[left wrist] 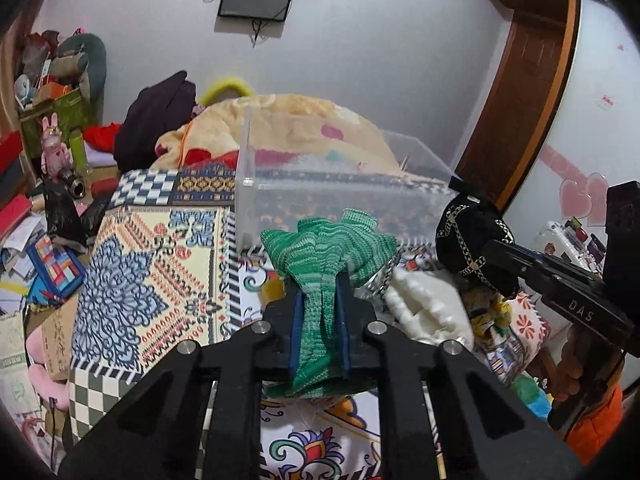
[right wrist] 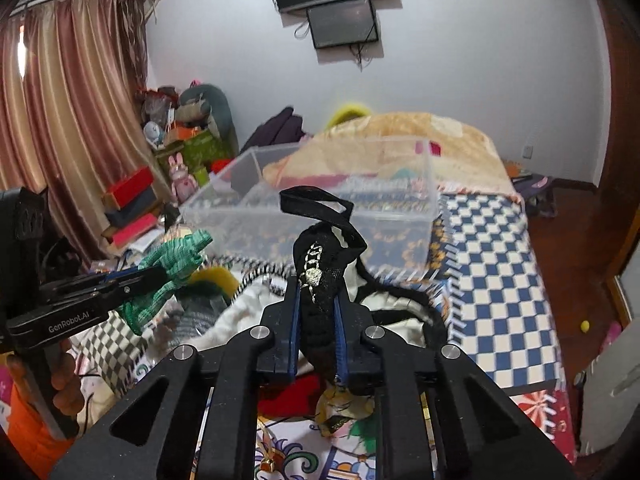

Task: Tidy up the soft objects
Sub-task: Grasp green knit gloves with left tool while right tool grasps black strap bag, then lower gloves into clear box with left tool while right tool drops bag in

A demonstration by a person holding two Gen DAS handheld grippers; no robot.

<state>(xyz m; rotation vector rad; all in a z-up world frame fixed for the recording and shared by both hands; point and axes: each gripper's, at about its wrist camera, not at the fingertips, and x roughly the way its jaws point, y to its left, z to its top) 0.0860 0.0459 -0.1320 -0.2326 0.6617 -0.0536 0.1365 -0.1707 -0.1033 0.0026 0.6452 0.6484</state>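
Both grippers hold something. With my left gripper (left wrist: 320, 280) I pinch a green knit cloth (left wrist: 332, 248); its blue pads press on the cloth from both sides, and the top of the cloth fans out above the fingertips. With my right gripper (right wrist: 318, 280) I pinch a black pouch (right wrist: 320, 268) that has a metal chain and a strap loop on top. Both things hang in the air above the bed (right wrist: 500, 264), just in front of a clear plastic box (right wrist: 320, 216) that stands on the patterned bedcover. Under the grippers lies a pile of other soft things, with a white fluffy cloth (left wrist: 428, 308) among them. Behind the box lies a folded beige blanket (left wrist: 304, 120).
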